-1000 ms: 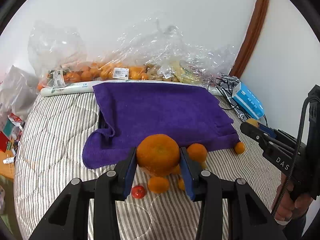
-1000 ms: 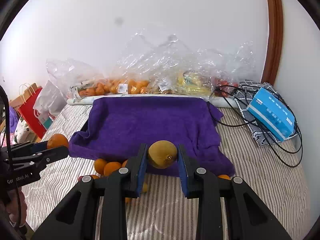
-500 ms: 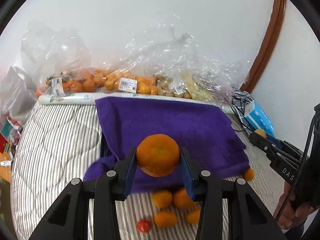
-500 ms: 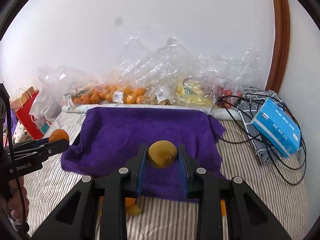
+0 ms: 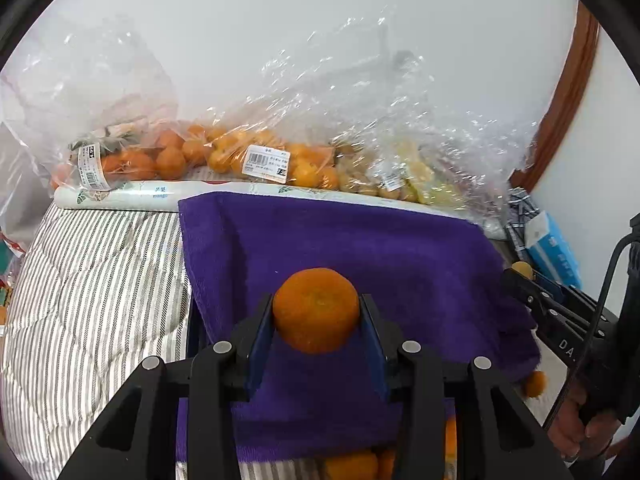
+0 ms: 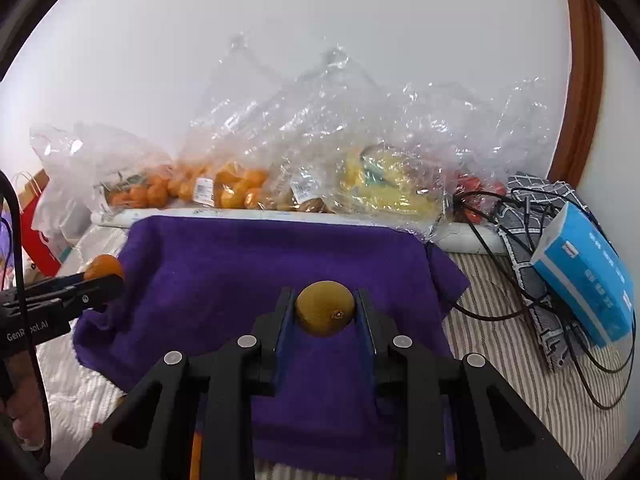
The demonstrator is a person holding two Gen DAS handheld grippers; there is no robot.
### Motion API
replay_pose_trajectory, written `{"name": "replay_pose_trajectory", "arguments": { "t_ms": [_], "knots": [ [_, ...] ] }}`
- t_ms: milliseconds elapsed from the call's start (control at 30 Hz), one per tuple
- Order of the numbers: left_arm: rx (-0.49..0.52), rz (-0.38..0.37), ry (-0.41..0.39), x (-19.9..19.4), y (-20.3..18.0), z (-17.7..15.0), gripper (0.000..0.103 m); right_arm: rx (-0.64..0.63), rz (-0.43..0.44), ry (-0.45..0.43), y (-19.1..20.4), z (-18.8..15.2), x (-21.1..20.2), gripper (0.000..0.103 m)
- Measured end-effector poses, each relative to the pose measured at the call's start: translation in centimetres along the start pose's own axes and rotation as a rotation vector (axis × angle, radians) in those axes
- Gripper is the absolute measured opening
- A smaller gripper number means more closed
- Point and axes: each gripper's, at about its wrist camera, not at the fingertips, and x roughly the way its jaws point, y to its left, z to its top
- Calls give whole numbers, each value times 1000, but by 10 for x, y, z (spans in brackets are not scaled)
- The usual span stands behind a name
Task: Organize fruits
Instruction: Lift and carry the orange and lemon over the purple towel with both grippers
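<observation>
Fruit is mid-carry: the left hand-held gripper pinches a mandarin at frame centre, the right hand-held gripper pinches a yellow-brown fruit, both over the purple towel on the bed. Next, likely lowering each onto the towel before releasing.

Bright, even light across both my views; glare sparkles on the plastic bags, black fisheye corners bend the door frame, everything stays sharp.
</observation>
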Motion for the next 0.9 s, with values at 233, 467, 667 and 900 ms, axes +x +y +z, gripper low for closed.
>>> {"name": "replay_pose_trajectory", "arguments": {
  "t_ms": [233,467,667,900],
  "knots": [
    [4,22,39,26,5,0,39,5,-1,46,-5,-8,24,29],
    [8,31,69,39,7,-4,39,-5,4,75,-3,-15,35,29],
    [5,35,87,46,8,-6,39,-20,-2,95,0,-20,41,29],
    [10,44,98,49,8,-6,39,-22,1,115,1,-21,47,29]
  ]
}}
